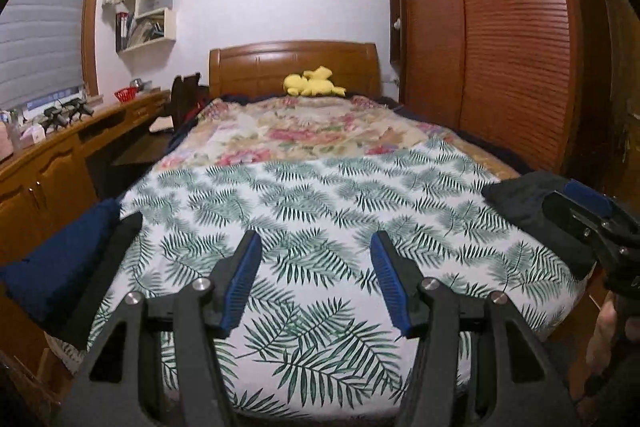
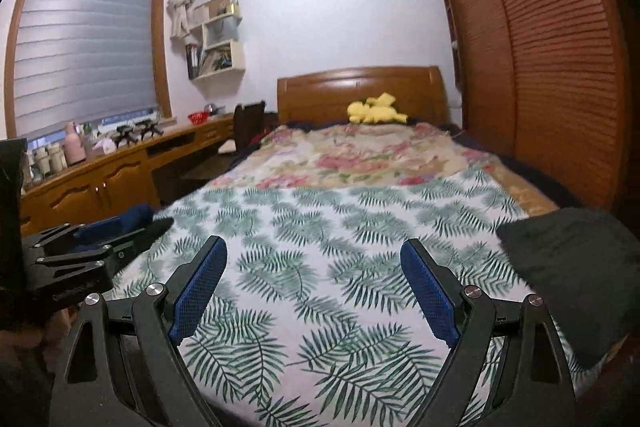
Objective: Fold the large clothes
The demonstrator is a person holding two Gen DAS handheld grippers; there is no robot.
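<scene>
A bed (image 1: 320, 195) with a green leaf-print sheet fills both views. A folded navy garment (image 1: 56, 267) rests on its near left corner, with a black cloth strip (image 1: 112, 259) along its inner side. A folded black garment (image 1: 532, 211) lies on the near right corner, also seen as a dark mound (image 2: 576, 267) in the right wrist view. My left gripper (image 1: 314, 247) hangs open above the sheet's near end, holding nothing. My right gripper (image 2: 313, 247) is open wider, also over bare sheet with nothing between its fingers.
A floral quilt (image 1: 304, 131) covers the far half of the bed, with a yellow plush toy (image 1: 314, 83) by the wooden headboard. A long wooden desk (image 2: 120, 167) with clutter runs along the left. Slatted wardrobe doors (image 2: 552, 67) stand close on the right.
</scene>
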